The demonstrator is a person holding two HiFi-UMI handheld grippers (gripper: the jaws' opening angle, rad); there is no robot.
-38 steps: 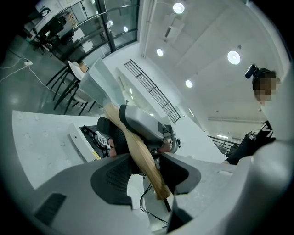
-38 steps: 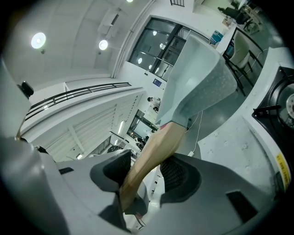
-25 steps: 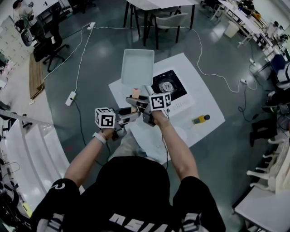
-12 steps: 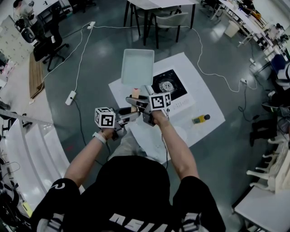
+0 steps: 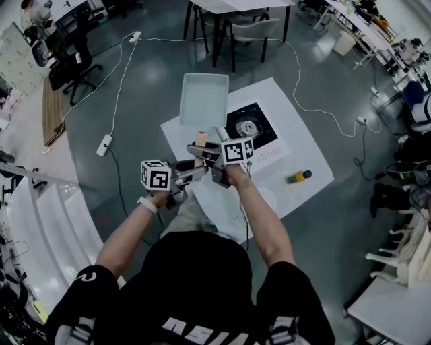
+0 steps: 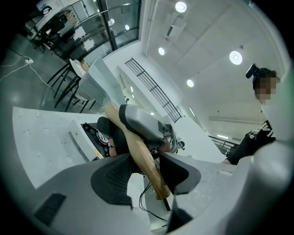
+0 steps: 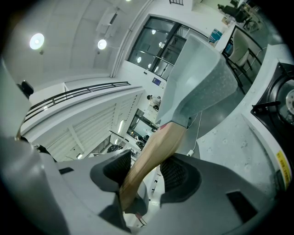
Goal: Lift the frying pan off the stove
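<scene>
A square pale-green frying pan [image 5: 204, 100] with a wooden handle [image 5: 201, 140] hangs in the air, to the left of the black stove burner [image 5: 250, 125]. My right gripper [image 5: 204, 152] is shut on the handle close to the pan. My left gripper [image 5: 194, 170] is shut on the handle's near end. In the left gripper view the handle [image 6: 146, 158] crosses my left gripper [image 6: 147, 170] at a slant, with the right gripper [image 6: 138, 123] clamped further up it and the stove [image 6: 93, 134] beyond. In the right gripper view my right gripper [image 7: 147, 173] clamps the handle [image 7: 154, 153] below the tilted pan [image 7: 202, 82].
The stove stands on a white table top [image 5: 300, 145] with a yellow and black object [image 5: 297, 177] near its right edge. A power strip [image 5: 105, 145] and cables lie on the grey floor to the left. Chairs and a table [image 5: 236, 20] stand beyond.
</scene>
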